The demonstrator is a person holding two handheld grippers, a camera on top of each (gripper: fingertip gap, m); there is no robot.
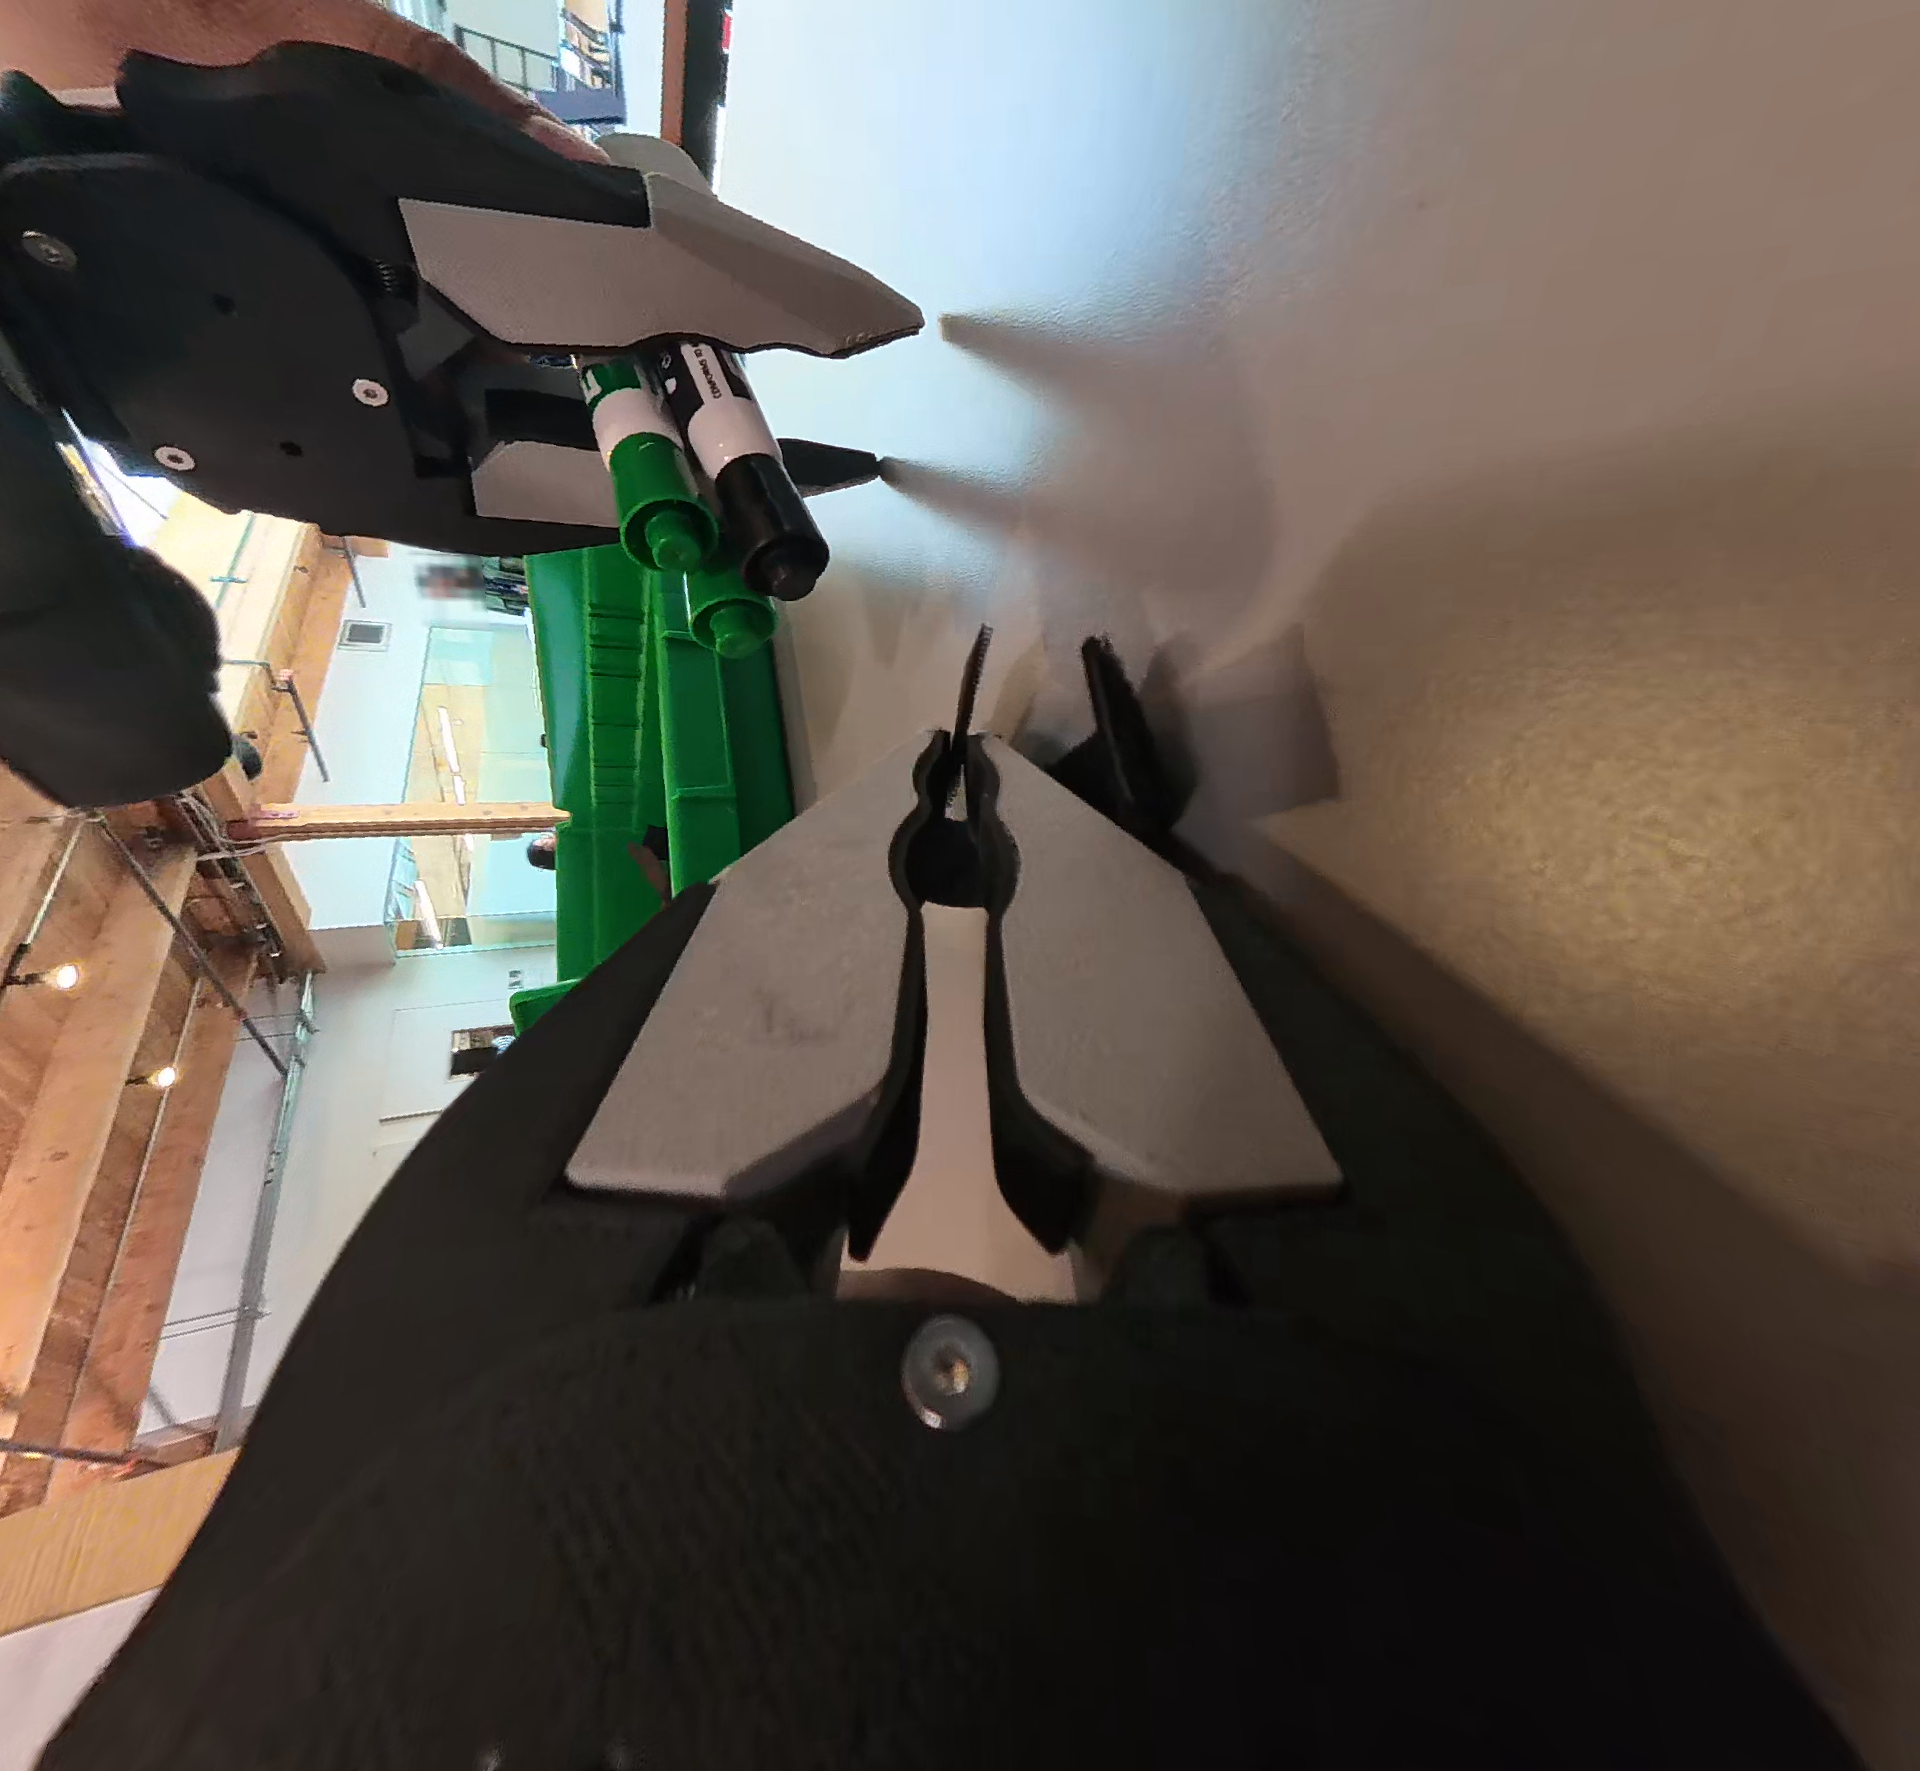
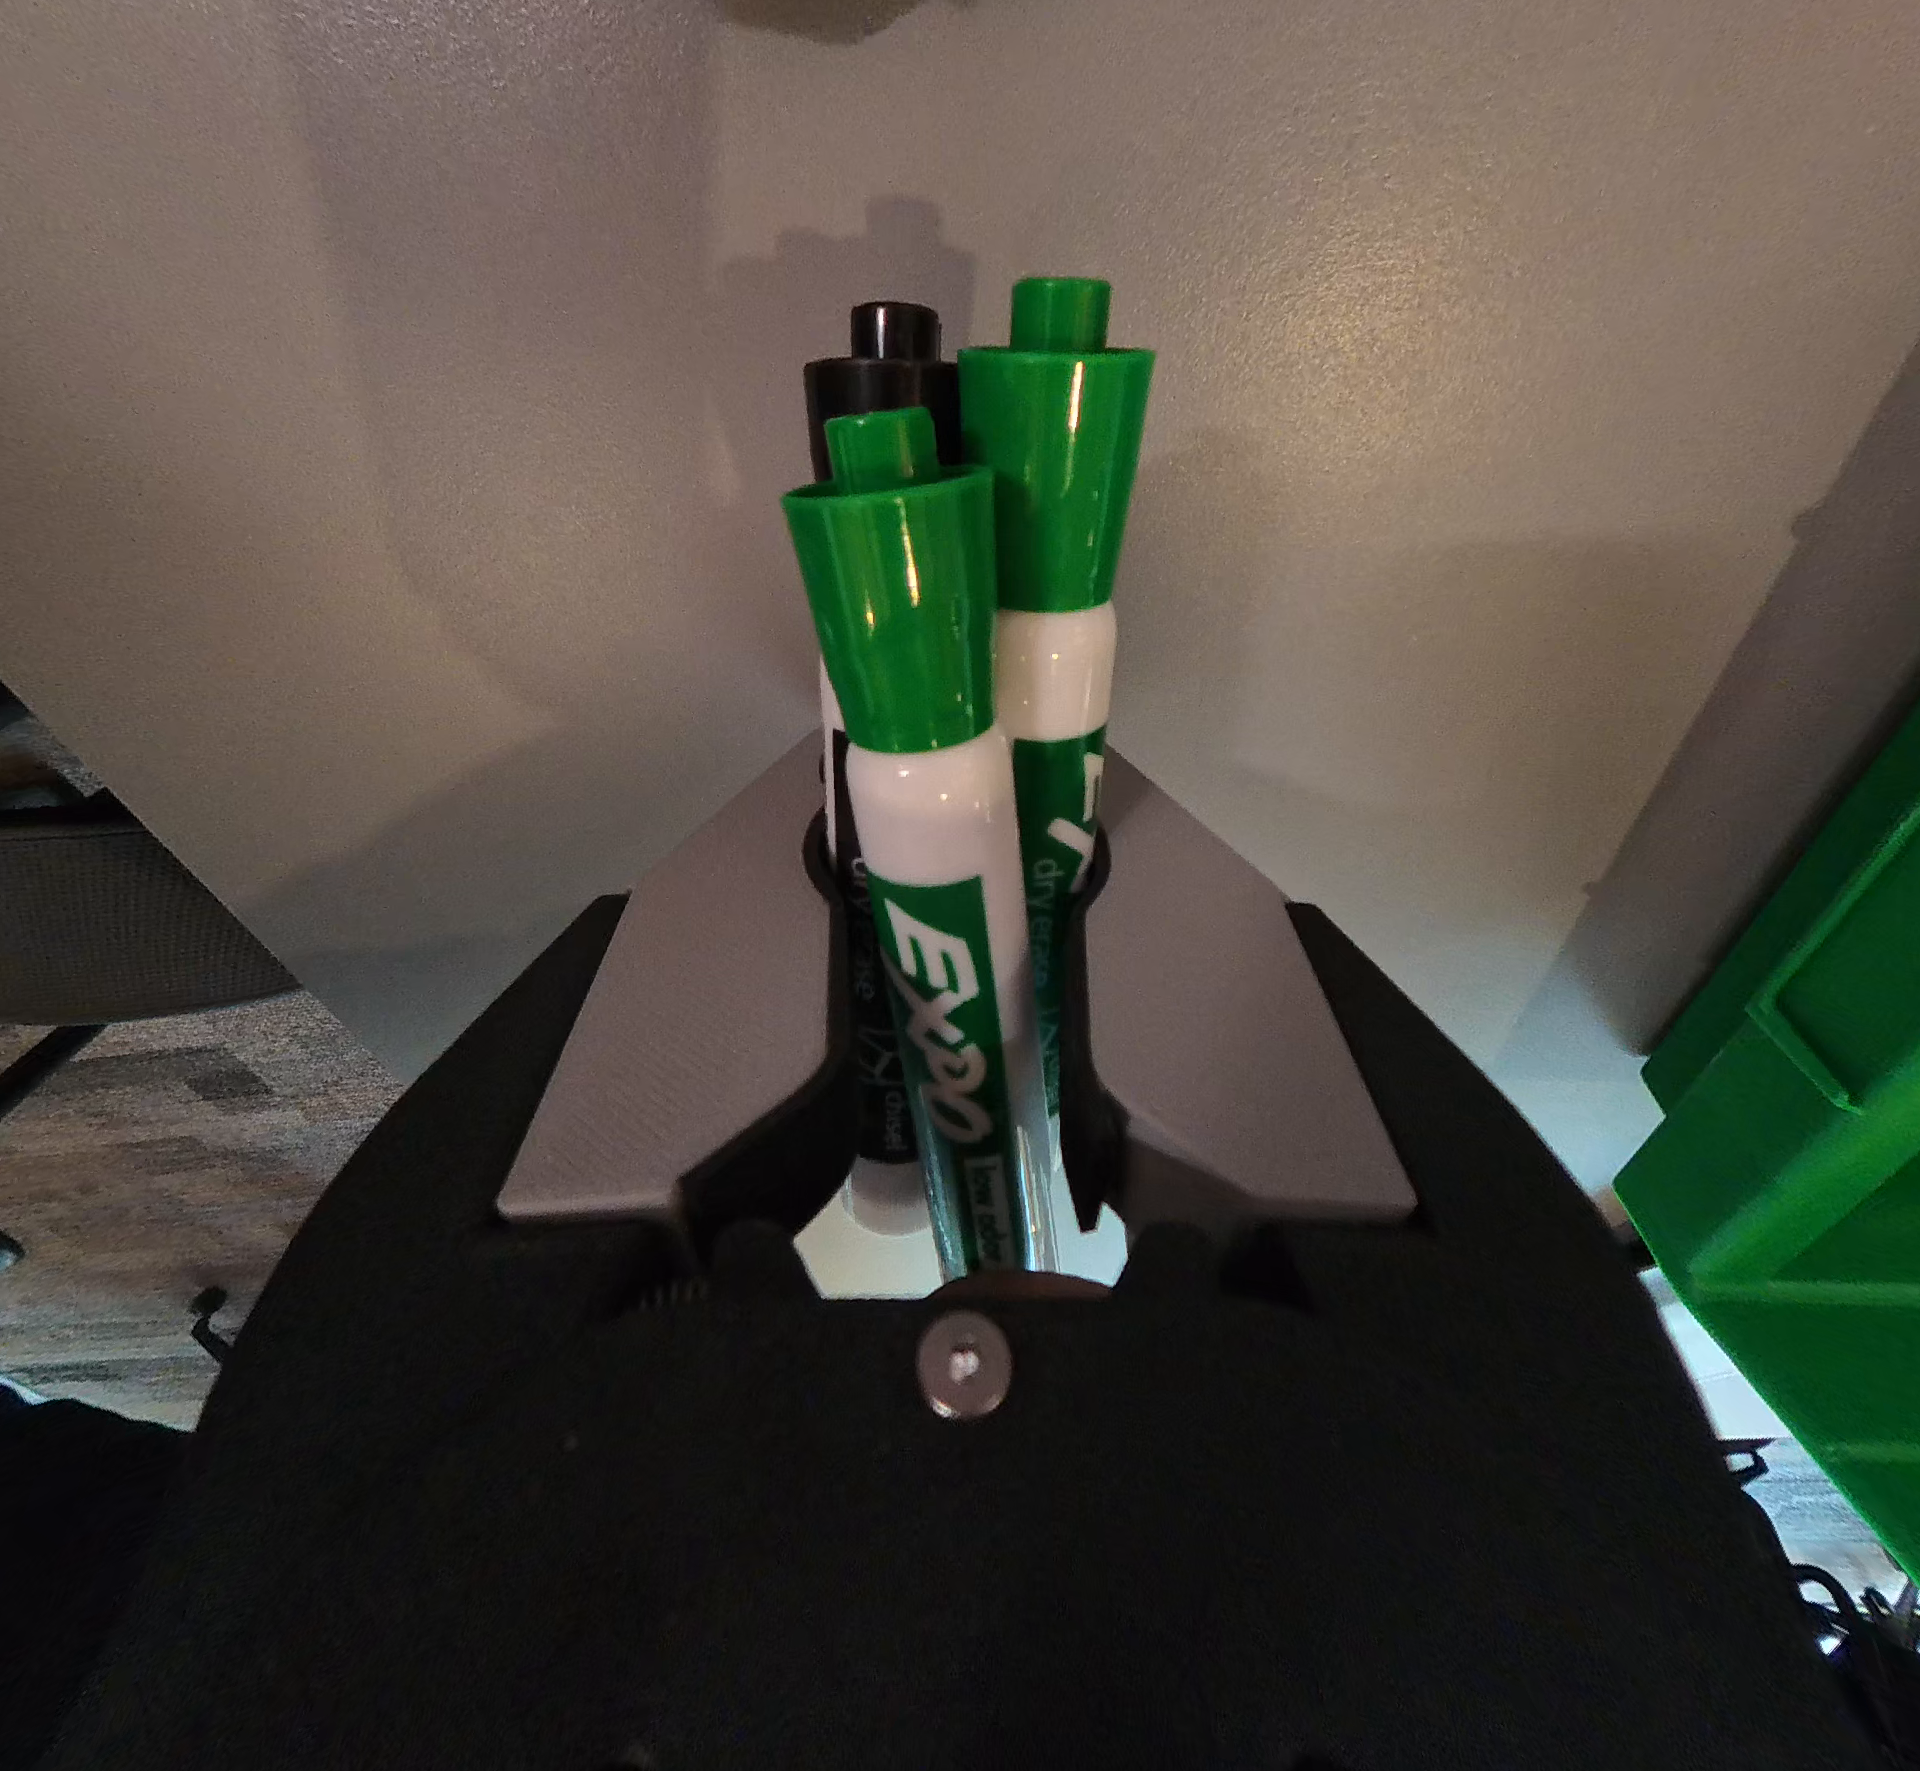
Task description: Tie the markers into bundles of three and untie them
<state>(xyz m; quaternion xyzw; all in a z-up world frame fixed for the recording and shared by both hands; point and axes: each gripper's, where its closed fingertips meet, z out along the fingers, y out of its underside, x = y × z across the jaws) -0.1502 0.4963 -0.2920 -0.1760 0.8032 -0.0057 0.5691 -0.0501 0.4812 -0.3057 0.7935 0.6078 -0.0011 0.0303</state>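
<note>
A pale surface point(image 2: 416, 371) spreads under everything, with a green bin point(image 2: 1787, 1150) near the right gripper point(image 2: 961, 864), which clamps three markers point(image 2: 914, 620). The left gripper point(image 1: 961, 750) is closed, pinching a thin black strap point(image 1: 971, 682).

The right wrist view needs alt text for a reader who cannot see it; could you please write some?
The right gripper clamps three capped markers, two green and one black, pointing away over a white table. A green bin sits at the right edge.
</note>
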